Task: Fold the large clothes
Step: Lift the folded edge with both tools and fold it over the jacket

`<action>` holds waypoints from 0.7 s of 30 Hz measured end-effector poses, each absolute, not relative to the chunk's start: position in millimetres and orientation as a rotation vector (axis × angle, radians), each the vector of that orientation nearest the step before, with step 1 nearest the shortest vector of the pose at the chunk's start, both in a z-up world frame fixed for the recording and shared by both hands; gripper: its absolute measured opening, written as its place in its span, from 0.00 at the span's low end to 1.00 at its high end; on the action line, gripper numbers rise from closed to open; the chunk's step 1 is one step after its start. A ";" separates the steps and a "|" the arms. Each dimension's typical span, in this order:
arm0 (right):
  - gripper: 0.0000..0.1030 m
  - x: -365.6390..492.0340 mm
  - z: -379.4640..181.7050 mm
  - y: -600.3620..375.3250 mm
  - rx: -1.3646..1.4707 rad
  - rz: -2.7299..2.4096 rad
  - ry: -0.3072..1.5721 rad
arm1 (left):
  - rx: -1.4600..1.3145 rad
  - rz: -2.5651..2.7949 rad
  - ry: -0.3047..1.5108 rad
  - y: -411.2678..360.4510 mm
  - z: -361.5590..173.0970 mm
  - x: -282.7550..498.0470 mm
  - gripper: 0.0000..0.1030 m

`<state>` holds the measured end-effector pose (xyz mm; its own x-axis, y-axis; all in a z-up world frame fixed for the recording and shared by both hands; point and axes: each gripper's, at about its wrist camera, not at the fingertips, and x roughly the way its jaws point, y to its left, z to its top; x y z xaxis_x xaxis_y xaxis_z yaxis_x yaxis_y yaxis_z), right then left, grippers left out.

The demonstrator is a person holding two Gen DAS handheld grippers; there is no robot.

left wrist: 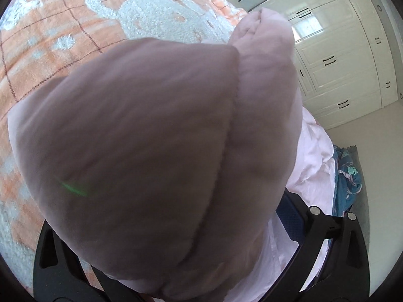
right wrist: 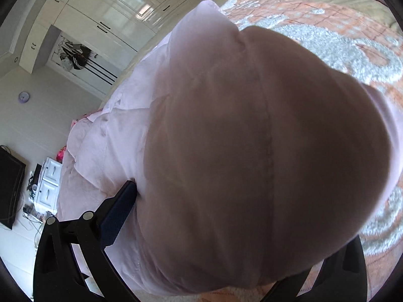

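A pale pink padded garment (left wrist: 141, 151) fills most of the left wrist view and bulges up close to the lens. My left gripper (left wrist: 181, 201) is shut on a thick bunch of it. Only the right finger's blue pad (left wrist: 289, 216) shows; the other finger is under the fabric. In the right wrist view the same pink garment (right wrist: 252, 151) hangs over my right gripper (right wrist: 234, 201), which is shut on another thick bunch. Its left blue pad (right wrist: 118, 214) presses against the cloth. The rest of the garment trails down onto the bed between the two grippers.
Under the garment lies an orange and white plush blanket (left wrist: 75, 37) (right wrist: 327, 37) on the bed. White wardrobes (left wrist: 340, 50) (right wrist: 100, 12) stand beyond the bed. A blue patterned cloth (left wrist: 347, 176) lies at the bed's edge. A dark screen (right wrist: 10, 188) and a white cabinet (right wrist: 47, 183) stand on the floor side.
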<state>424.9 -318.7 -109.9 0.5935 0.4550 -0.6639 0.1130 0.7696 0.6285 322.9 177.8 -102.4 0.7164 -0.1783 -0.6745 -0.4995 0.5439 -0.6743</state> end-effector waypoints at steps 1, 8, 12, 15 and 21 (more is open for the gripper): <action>0.96 425.7 -109.7 -317.5 0.686 0.217 0.931 | -0.998 0.214 0.778 177.6 -102.3 322.6 0.91; 0.82 427.6 -105.0 -313.0 0.666 0.250 0.917 | -0.967 0.180 0.766 174.7 -94.7 325.7 0.74; 0.64 428.5 -97.0 -305.9 0.626 0.291 0.903 | -0.925 0.176 0.752 170.1 -88.8 331.4 0.58; 0.52 428.6 -89.3 -302.6 0.586 0.308 0.892 | -0.871 0.182 0.738 164.3 -79.2 333.1 0.47; 0.40 420.9 -73.8 -289.5 0.452 0.313 0.858 | -0.771 0.181 0.745 155.2 -59.0 344.7 0.33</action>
